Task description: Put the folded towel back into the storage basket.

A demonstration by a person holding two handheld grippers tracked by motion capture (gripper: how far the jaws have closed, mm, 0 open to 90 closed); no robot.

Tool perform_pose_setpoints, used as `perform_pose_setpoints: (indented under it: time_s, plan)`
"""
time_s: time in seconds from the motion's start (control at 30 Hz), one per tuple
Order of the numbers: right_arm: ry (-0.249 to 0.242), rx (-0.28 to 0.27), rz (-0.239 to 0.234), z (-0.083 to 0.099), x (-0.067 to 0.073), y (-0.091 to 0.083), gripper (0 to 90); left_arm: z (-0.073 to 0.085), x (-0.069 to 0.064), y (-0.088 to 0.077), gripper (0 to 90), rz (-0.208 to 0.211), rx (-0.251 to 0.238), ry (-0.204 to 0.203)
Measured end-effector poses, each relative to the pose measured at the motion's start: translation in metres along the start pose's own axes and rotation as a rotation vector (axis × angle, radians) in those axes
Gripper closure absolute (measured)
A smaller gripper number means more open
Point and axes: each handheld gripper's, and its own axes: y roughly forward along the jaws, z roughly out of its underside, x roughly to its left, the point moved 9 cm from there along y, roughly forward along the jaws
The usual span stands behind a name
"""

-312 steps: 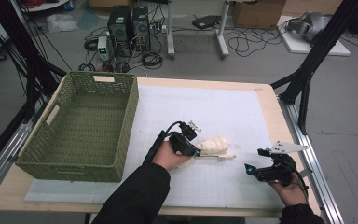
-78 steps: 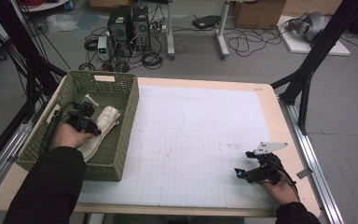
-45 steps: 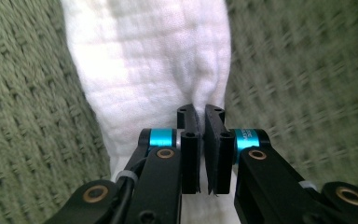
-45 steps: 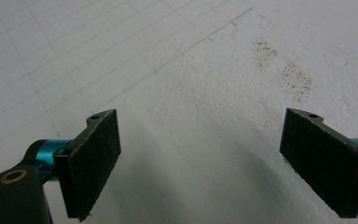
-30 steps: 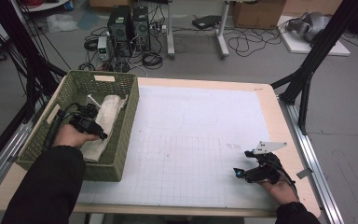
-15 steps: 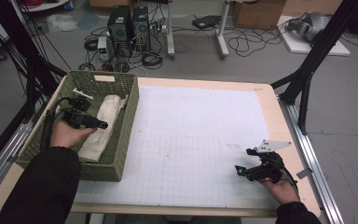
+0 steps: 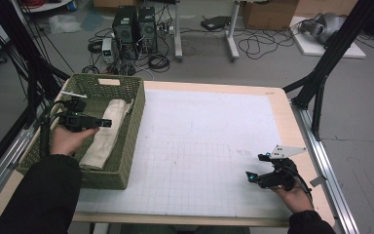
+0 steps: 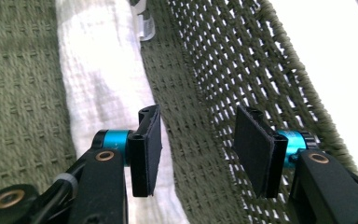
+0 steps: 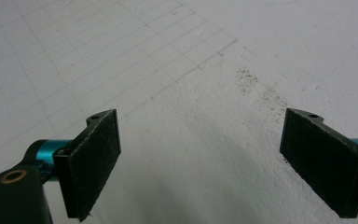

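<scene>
1. Basket (image 7: 126, 146): green woven, at table's left edge; serves as landmark.
2. Towel (image 7: 108, 134): white, rolled, lies lengthwise on basket floor, nearer basket's right wall than its left.
3. Left gripper (image 7: 106, 123): held above basket interior, tips over towel's upper part, w/ a clear gap. Jaws have just been opening; now spread, nothing between them. In left gripper view, towel (image 8: 100, 79) lies below & ahead of left gripper (image 8: 196, 149), passing under one pad; basket wall (image 8: 242, 74) runs past the other.
4. Right gripper (image 7: 249, 177): well apart from basket, low over white mat (image 7: 209, 131) near table's right side. Jaws spread wide, empty; bare mat (image 9: 191, 154) between pads (image 9: 95, 158).
</scene>
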Motion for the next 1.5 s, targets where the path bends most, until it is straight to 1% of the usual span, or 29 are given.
perform_pose_setpoints:
  time_s: [0.03,0.1,0.17,0.27,0.4,0.47,0.57,0.6,0.73,0.77,0.8,0.83,0.87,0.9,0.93,1.0,1.03,1.07,1.1,1.17,1.23,1.3,1.37,1.4,1.5]
  plan:
    - [0.002,-0.003,0.001,0.0,0.0,0.0,11.5,0.0,0.0,-0.001,51.0,0.009,-0.005,0.001]
    - [0.003,-0.005,-0.001,-0.001,0.001,-0.001,11.4,-0.002,-0.002,-0.001,50.9,0.036,-0.029,-0.014]
    - [0.002,-0.005,-0.002,-0.001,0.001,-0.002,11.5,-0.001,-0.004,-0.002,49.3,0.06,-0.036,-0.026]
    - [0.001,-0.01,-0.005,-0.001,0.002,-0.002,11.5,0.0,-0.004,-0.002,48.5,0.082,-0.048,-0.036]
    - [0.002,-0.019,-0.008,-0.003,0.002,-0.003,11.5,-0.002,-0.004,-0.005,47.6,0.141,-0.091,-0.088]
    - [0.007,-0.017,-0.008,-0.002,0.002,-0.003,11.5,-0.003,-0.004,-0.007,46.9,0.171,-0.109,-0.123]
    - [0.006,-0.018,-0.005,-0.002,0.001,-0.004,11.4,-0.005,-0.007,-0.008,47.0,0.212,-0.119,-0.146]
    - [0.009,-0.02,-0.006,-0.002,0.001,-0.004,11.4,-0.005,-0.008,-0.008,46.7,0.218,-0.125,-0.149]
    - [0.006,-0.022,-0.007,-0.003,0.002,-0.004,11.4,-0.005,-0.01,-0.008,45.4,0.241,-0.121,-0.162]
    - [0.006,-0.024,-0.008,-0.003,0.002,-0.004,11.4,-0.005,-0.011,-0.008,45.4,0.255,-0.125,-0.168]
    - [0.005,-0.025,-0.007,-0.003,0.002,-0.005,11.4,-0.005,-0.012,-0.009,45.4,0.274,-0.135,-0.174]
    - [0.005,-0.026,-0.006,-0.003,0.002,-0.005,11.4,-0.006,-0.014,-0.01,45.3,0.284,-0.148,-0.179]
    - [0.007,-0.024,-0.006,-0.003,0.002,-0.006,11.4,-0.006,-0.015,-0.011,45.5,0.301,-0.152,-0.181]
    - [0.006,-0.027,-0.003,-0.003,0.002,-0.006,11.4,-0.007,-0.017,-0.012,45.6,0.309,-0.157,-0.181]
    - [0.007,-0.027,-0.003,-0.003,0.002,-0.006,11.4,-0.007,-0.018,-0.013,45.8,0.306,-0.157,-0.175]
    - [0.01,-0.029,-0.004,-0.003,0.002,-0.006,11.4,-0.008,-0.021,-0.016,45.8,0.337,-0.166,-0.186]
    - [0.008,-0.03,-0.003,-0.003,0.002,-0.006,11.5,-0.009,-0.022,-0.017,45.8,0.336,-0.172,-0.184]
    - [0.004,-0.028,-0.004,-0.003,0.002,-0.006,11.4,-0.009,-0.024,-0.018,45.8,0.345,-0.172,-0.183]
    - [0.004,-0.028,-0.003,-0.003,0.002,-0.006,11.4,-0.009,-0.025,-0.018,45.7,0.357,-0.178,-0.19]
    - [0.005,-0.029,-0.004,-0.004,0.002,-0.007,11.5,-0.011,-0.028,-0.02,45.5,0.364,-0.189,-0.192]
    - [0.006,-0.031,-0.003,-0.004,0.002,-0.007,11.5,-0.012,-0.03,-0.021,45.6,0.384,-0.199,-0.2]
    - [0.005,-0.032,-0.003,-0.004,0.002,-0.007,11.5,-0.012,-0.031,-0.021,45.8,0.378,-0.198,-0.201]
    - [0.004,-0.029,-0.004,-0.004,0.003,-0.007,11.4,-0.012,-0.031,-0.021,46.1,0.379,-0.202,-0.193]
    - [0.001,-0.029,-0.004,-0.004,0.003,-0.007,11.5,-0.012,-0.032,-0.022,46.2,0.384,-0.204,-0.196]
    - [-0.001,-0.031,-0.003,-0.005,0.002,-0.006,11.4,-0.013,-0.037,-0.023,46.6,0.394,-0.208,-0.185]
